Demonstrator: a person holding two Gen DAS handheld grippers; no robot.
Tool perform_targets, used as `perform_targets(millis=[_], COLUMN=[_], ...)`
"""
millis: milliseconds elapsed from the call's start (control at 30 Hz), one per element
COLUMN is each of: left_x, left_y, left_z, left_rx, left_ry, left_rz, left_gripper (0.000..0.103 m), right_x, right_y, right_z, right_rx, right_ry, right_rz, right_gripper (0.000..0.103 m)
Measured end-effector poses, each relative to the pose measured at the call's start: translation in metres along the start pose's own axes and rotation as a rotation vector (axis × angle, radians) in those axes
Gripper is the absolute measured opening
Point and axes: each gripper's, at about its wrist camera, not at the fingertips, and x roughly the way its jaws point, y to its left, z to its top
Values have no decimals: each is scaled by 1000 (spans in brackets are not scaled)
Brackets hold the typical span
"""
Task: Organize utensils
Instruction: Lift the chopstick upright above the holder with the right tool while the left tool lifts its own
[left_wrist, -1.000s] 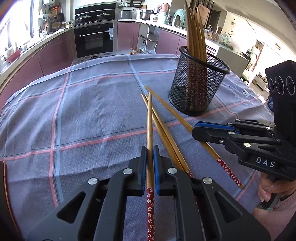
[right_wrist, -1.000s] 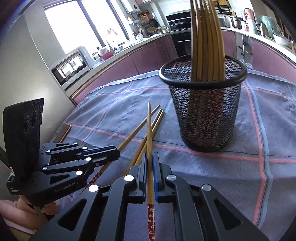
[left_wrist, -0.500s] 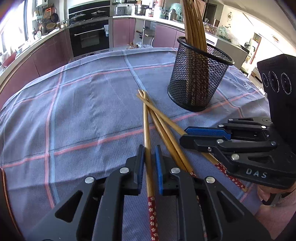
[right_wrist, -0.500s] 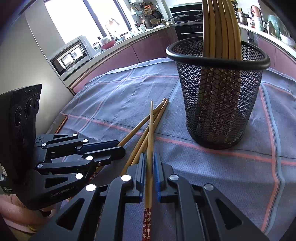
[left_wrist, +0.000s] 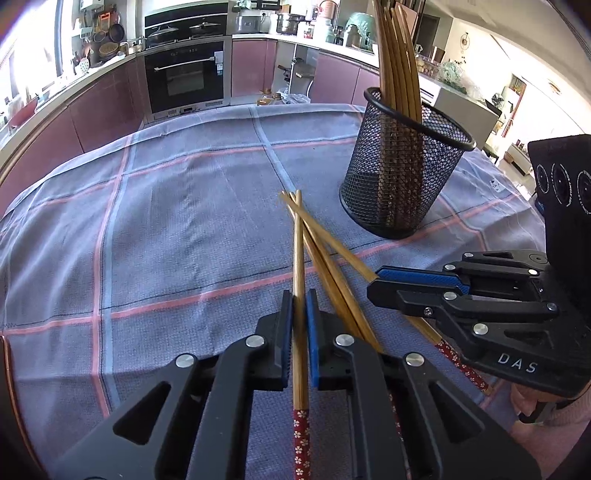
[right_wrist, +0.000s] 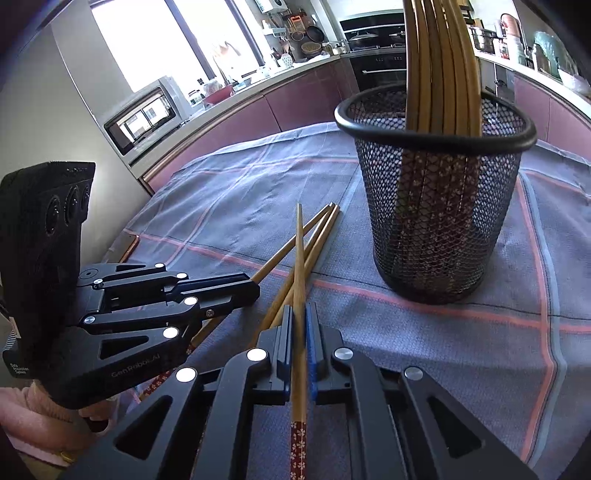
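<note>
My left gripper (left_wrist: 299, 306) is closing its jaws on a bamboo chopstick (left_wrist: 298, 251) with a red flowered end, and the pads press its shaft. My right gripper (right_wrist: 300, 317) is likewise closing on a second chopstick (right_wrist: 300, 258), pads on the shaft. Both chopsticks point forward over the cloth. Two loose chopsticks (left_wrist: 332, 280) lie crossed between the grippers. A black mesh holder (left_wrist: 402, 177) stands ahead and to the right with several chopsticks (left_wrist: 397, 55) upright in it. The right gripper (left_wrist: 371, 284) shows from the side in the left wrist view.
A blue-grey checked tablecloth (left_wrist: 166, 221) covers the table. Kitchen counters and an oven stand beyond its far edge. A person's hand in a pink sleeve (left_wrist: 532, 402) holds the right gripper. The left gripper (right_wrist: 251, 295) sits close on the left of the right wrist view.
Half a second ago both pairs of jaws stood slightly loose around their chopsticks; now the pads press them again. The mesh holder appears nearer and larger in the right wrist view.
</note>
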Motion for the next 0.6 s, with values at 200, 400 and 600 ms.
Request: perform_targets(millis=[200,400,600], left_x=[-16,-38,-64], left_y=[-1,-3,-7], left_z=[1,5,12], left_rx=[1,5,15], left_ry=[-37,-76,-131], left_rz=[-23,-62,-107], left_gripper=[8,8,8], right_x=[-19,-41,-62], right_y=[4,6,6], right_z=[4,8,13], right_rx=[-12,-19,-20], right_ry=[-49,-107,-168], right_rz=[14,18,21], right_gripper=[6,6,6])
